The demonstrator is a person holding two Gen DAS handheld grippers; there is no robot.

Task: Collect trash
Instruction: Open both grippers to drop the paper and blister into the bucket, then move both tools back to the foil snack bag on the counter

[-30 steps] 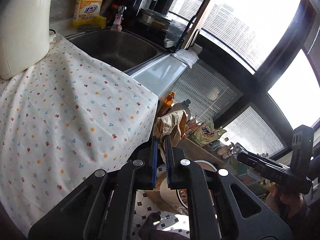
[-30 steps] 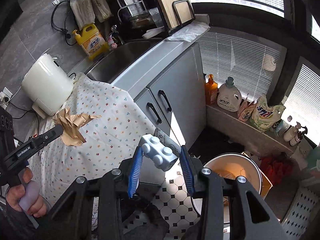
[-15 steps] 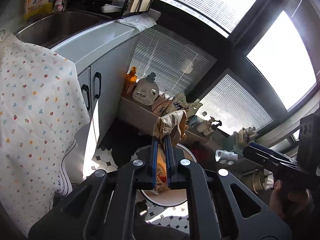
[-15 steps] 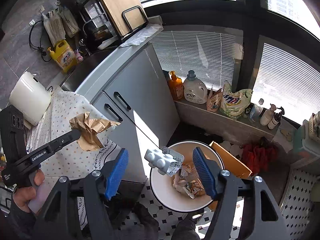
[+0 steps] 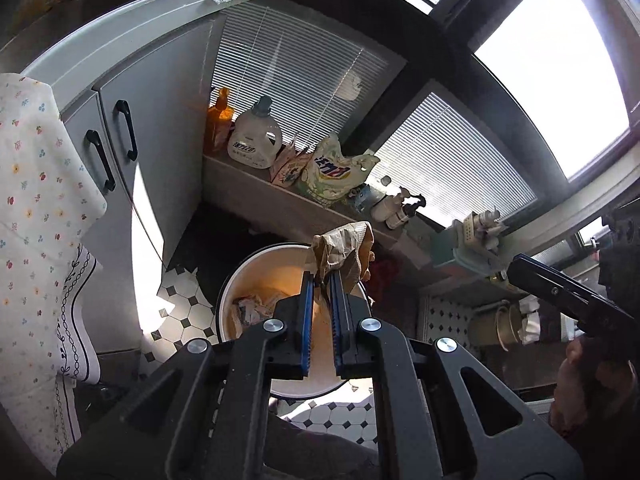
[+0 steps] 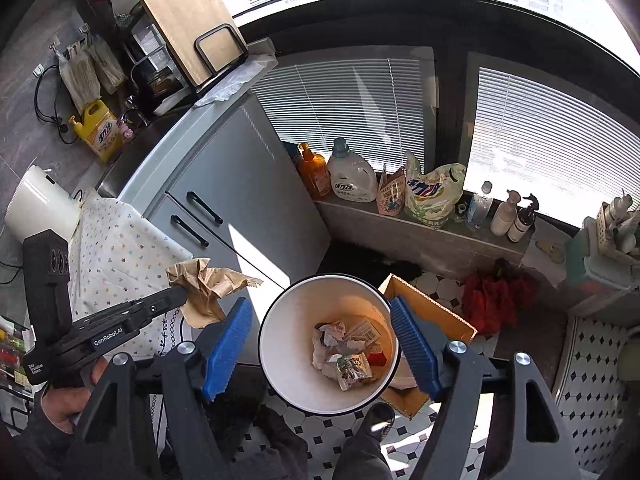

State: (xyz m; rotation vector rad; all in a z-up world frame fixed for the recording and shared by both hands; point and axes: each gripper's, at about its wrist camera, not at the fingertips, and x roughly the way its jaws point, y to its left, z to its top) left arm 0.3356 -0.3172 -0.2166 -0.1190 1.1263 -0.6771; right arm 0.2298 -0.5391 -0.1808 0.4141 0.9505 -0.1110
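We are counting one white bin [image 6: 276,344], one crumpled brown paper [image 6: 206,290], two cabinet handles [image 6: 204,208], one cutting board [image 6: 188,24], one yellow jug [image 6: 100,132] at ten o'clock.

Black gripper [image 6: 320,344] frames, silver screws, ribbed blue jaws, white "GenRobot.AI" lettering.

The tiled floor [image 6: 592,344] carries a white bin [image 6: 280,316], with a cardboard box [image 6: 440,312] at its 3 o'clock and red cloth [image 6: 496,296] beyond.
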